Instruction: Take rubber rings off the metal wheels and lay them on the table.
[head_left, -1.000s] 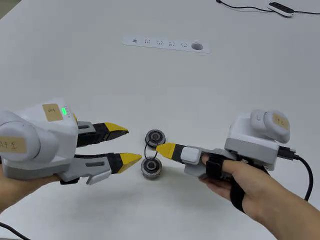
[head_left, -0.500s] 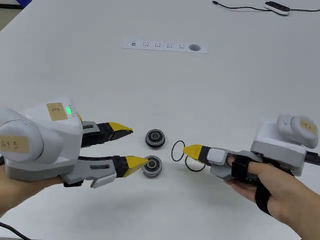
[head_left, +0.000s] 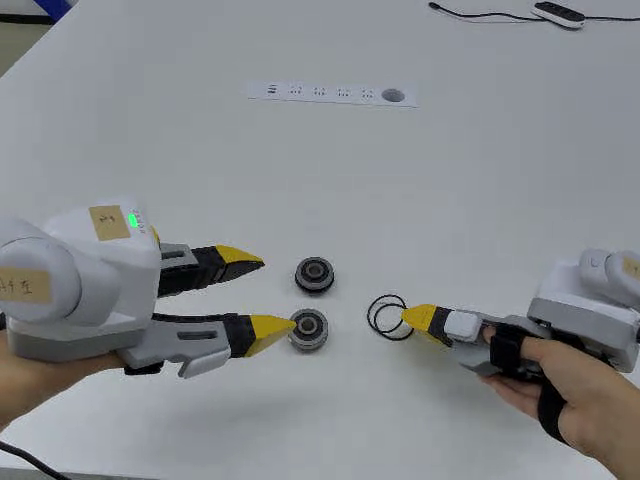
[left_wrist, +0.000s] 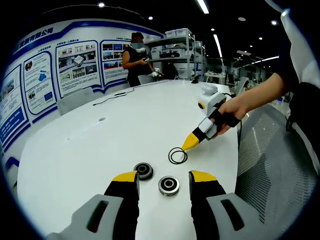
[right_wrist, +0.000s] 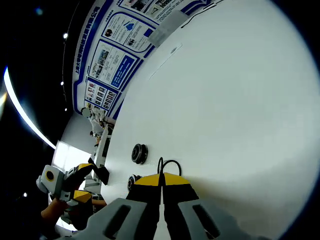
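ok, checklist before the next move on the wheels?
1. Rubber rings lying on the table: ok, overlapping loops at the right gripper tip.
2. Right gripper let go of them: cannot tell; jaws shut, a loop meets the tip.
3. Left gripper open: ok.
4. Near wheel lined up with the left gripper's gap: ok in the left gripper view.
5. Far wheel apart from the near wheel: ok.
6. Rubber left on either wheel: cannot tell.
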